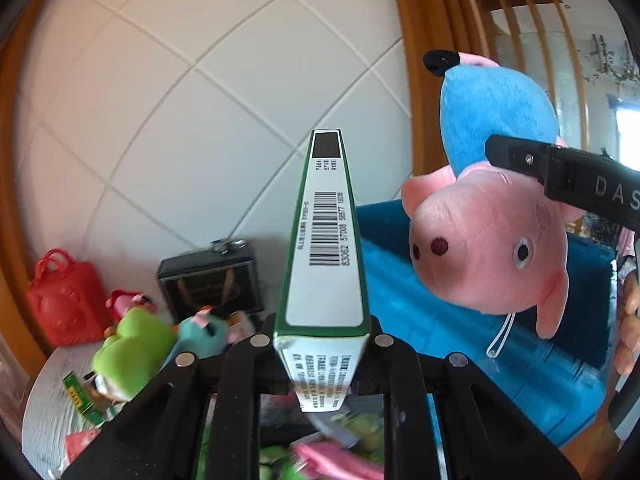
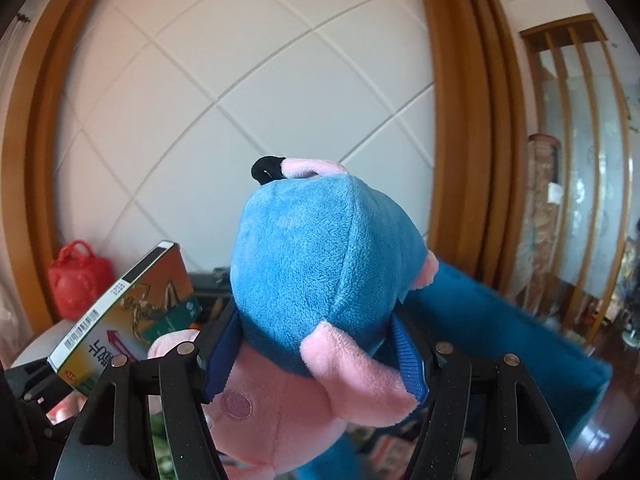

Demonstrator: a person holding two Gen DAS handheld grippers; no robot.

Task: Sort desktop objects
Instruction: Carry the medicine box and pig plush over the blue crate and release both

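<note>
Left gripper (image 1: 320, 344): matte black plastic, slotted finger arms, round silver studs near the tips. Right gripper (image 2: 316, 354): same black build and silver studs, blue ribbed fabric pads (image 2: 410, 354); pale lettering "DAS", one small screw. Bare skin of right hand (image 1: 630, 320) at frame edge.
</note>
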